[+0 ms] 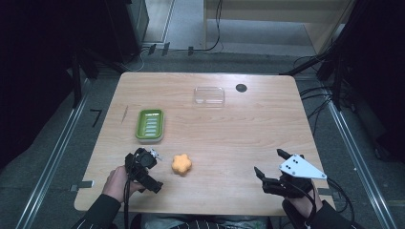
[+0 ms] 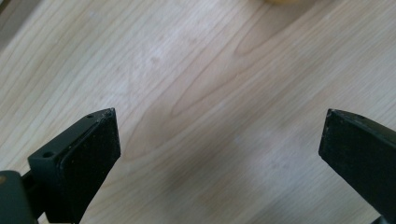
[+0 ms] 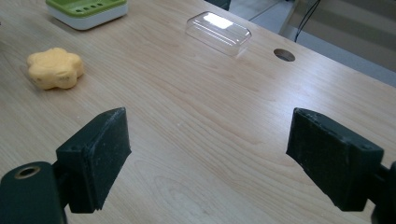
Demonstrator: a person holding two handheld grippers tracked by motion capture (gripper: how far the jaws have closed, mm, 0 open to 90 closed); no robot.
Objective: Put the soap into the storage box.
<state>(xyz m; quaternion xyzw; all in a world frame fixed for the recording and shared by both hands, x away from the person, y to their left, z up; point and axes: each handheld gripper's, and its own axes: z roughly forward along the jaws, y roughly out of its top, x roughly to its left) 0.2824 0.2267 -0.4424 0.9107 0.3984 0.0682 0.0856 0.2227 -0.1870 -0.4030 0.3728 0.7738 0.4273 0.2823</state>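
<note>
An orange flower-shaped soap (image 1: 181,164) lies on the wooden table (image 1: 229,133), toward the front left. My left gripper (image 1: 155,171) sits just left of it, open and empty; in the left gripper view its jaws (image 2: 219,121) stand wide apart over bare wood, with the soap's edge (image 2: 285,1) at the top. A green soap dish (image 1: 149,125) rests behind the left gripper. My right gripper (image 1: 270,163) is near the front right edge, open and empty. Past its jaws (image 3: 209,121), the right gripper view takes in the soap (image 3: 55,69), the dish (image 3: 86,9) and a clear lid (image 3: 218,26).
The clear plastic lid (image 1: 209,95) lies at the back centre, beside a round cable hole (image 1: 241,88) in the tabletop. Bare wood stretches across the middle and right of the table. Dark floor, rails and cables surround the table.
</note>
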